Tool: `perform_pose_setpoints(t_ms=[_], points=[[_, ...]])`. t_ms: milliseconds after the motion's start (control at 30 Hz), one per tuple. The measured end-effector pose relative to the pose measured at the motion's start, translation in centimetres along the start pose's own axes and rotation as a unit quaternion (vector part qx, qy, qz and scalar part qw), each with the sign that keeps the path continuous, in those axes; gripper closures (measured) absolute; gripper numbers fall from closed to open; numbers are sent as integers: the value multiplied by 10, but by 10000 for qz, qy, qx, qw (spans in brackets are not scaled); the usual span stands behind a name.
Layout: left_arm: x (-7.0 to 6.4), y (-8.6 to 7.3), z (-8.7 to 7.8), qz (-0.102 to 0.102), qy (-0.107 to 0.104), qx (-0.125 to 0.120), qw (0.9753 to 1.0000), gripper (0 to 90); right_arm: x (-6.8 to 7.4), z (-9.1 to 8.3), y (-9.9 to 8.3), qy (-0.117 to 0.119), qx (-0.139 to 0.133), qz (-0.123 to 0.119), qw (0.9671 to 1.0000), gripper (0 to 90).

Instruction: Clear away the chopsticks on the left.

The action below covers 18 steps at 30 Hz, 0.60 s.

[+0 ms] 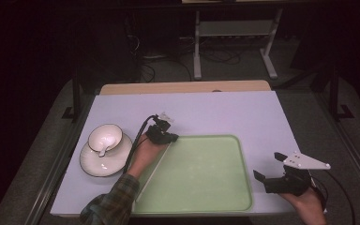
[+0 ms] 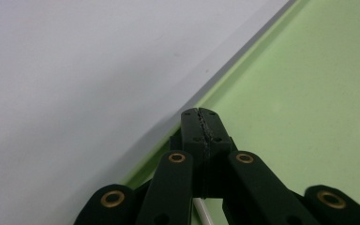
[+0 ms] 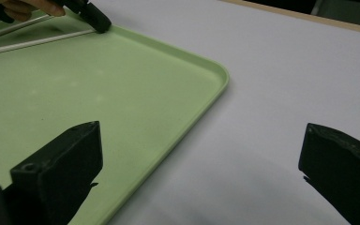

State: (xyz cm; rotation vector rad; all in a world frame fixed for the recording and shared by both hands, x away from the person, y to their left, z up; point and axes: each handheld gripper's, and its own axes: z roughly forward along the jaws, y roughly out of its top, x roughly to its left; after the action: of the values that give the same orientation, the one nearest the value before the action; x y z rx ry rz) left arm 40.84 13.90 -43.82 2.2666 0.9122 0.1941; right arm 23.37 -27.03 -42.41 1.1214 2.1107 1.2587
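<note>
Two claws are at work over a lilac-grey tabletop [image 1: 206, 112] that carries a pale green tray [image 1: 201, 173]. The left claw [image 1: 168, 137], held by a hand [image 1: 146, 149] whose plaid-sleeved forearm rises from the bottom edge of the high view, points right and slightly down at the tray's far left corner. Its jaws are pressed together, and a thin white stick [image 1: 152, 171] runs from just beneath them back along the tray's left rim; the left gripper view shows the stick's end [image 2: 201, 211] under the closed jaws, though I cannot tell whether they pinch it. The right claw [image 1: 268, 168], gripped from below by a hand [image 1: 304, 199] at the lower right, hovers beside the tray's right edge with its jaws spread wide and nothing between them, aimed left. A cup [image 1: 105, 138] with a spoon in it sits on a saucer [image 1: 104, 159] left of the tray.
</note>
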Motion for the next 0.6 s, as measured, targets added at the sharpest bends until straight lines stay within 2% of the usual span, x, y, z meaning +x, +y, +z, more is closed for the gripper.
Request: perform_pose_setpoints(t_ms=[200,300,500,600], points=[[7,-11,-12,-156,268,31,9995,900,0,0,0,-5,7,-7,10000,0],[4,-15,-21,-241,45,-169,9996,900,0,0,0,-4,2,-9,10000,0],[-20,-34,-44,96,-127,-239,9996,900,0,0,0,-16,-8,16,10000,0],[-28,-47,-56,156,-160,-247,9994,900,0,0,0,-18,7,12,10000,0]])
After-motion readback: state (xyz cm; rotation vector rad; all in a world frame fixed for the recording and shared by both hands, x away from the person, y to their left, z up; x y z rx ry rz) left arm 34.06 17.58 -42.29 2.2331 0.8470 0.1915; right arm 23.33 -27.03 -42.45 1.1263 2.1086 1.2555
